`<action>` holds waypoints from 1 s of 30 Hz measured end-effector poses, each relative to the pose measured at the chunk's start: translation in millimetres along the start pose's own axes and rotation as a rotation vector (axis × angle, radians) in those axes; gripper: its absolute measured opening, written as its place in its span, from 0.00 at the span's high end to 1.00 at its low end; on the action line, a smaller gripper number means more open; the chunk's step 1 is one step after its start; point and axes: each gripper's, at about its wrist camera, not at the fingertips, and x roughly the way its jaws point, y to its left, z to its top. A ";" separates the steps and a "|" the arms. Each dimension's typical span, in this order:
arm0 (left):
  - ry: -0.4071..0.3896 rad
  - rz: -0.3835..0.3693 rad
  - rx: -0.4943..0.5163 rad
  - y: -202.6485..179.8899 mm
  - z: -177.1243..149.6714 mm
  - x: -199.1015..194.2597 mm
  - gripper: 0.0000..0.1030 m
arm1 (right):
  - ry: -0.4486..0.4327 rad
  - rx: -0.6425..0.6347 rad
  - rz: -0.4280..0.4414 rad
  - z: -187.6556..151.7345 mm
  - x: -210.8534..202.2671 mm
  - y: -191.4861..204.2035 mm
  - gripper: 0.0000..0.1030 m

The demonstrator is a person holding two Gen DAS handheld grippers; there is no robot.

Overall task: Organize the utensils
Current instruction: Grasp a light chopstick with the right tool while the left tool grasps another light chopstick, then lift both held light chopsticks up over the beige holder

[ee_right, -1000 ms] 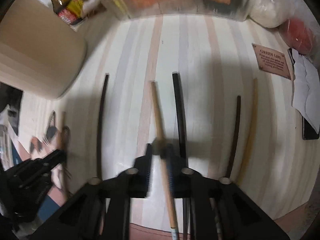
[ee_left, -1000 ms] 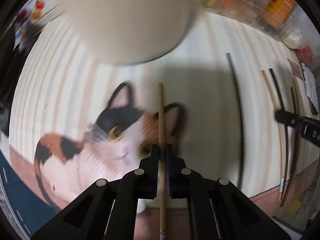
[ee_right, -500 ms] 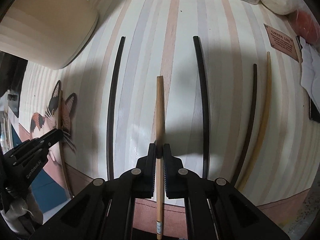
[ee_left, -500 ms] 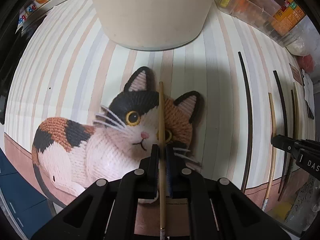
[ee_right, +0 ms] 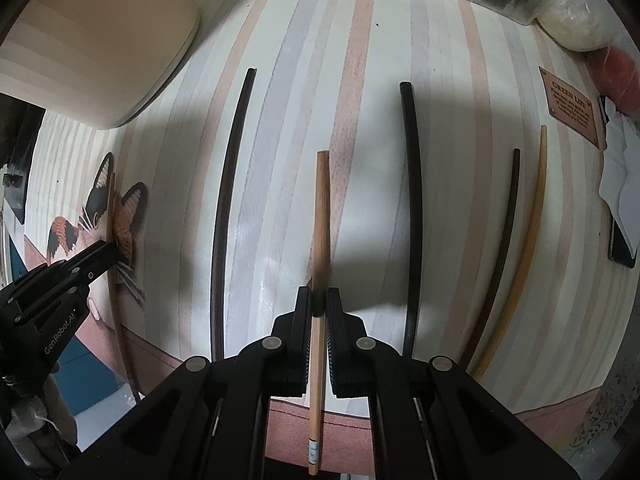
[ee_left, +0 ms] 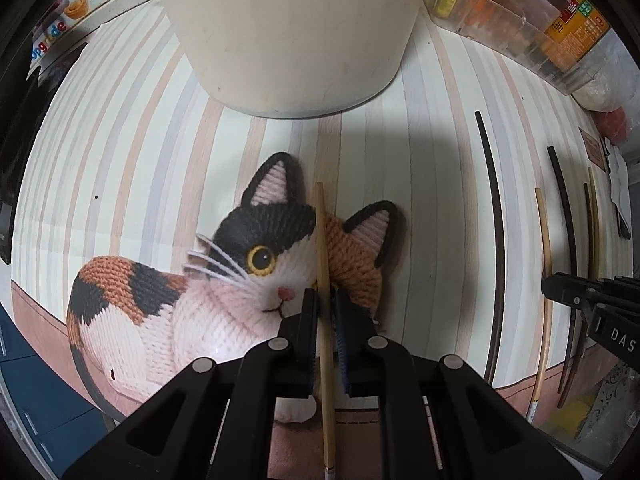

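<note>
Two light chopsticks, one clamped in each of our grippers, both lying along the fingers.
Our left gripper (ee_left: 327,312), nearer the beige holder (ee_left: 292,32), pinches its chopstick (ee_left: 322,248) tip-forward over the cat mat (ee_left: 200,300); our right gripper (ee_right: 318,300) pinches the other chopstick (ee_right: 321,216).

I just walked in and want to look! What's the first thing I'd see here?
Probably the knitted-looking calico cat pictured on the striped mat, just beyond the left gripper. Each gripper's fingers pinch a light wooden chopstick; the right gripper holds its own chopstick among dark chopsticks lying on the mat. A big cream container stands behind the cat.
</note>
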 end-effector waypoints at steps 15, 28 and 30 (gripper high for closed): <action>-0.027 0.032 0.109 -28.3 31.7 3.5 0.96 | -0.012 -0.035 -0.101 3.8 2.5 20.3 0.93; -0.168 -0.043 0.127 -20.8 15.9 -65.7 0.97 | -0.270 0.081 0.066 -25.2 -48.3 0.2 0.94; -0.201 -0.055 0.128 -21.2 15.8 -79.5 0.97 | -0.306 0.075 0.070 -29.1 -57.6 3.7 0.94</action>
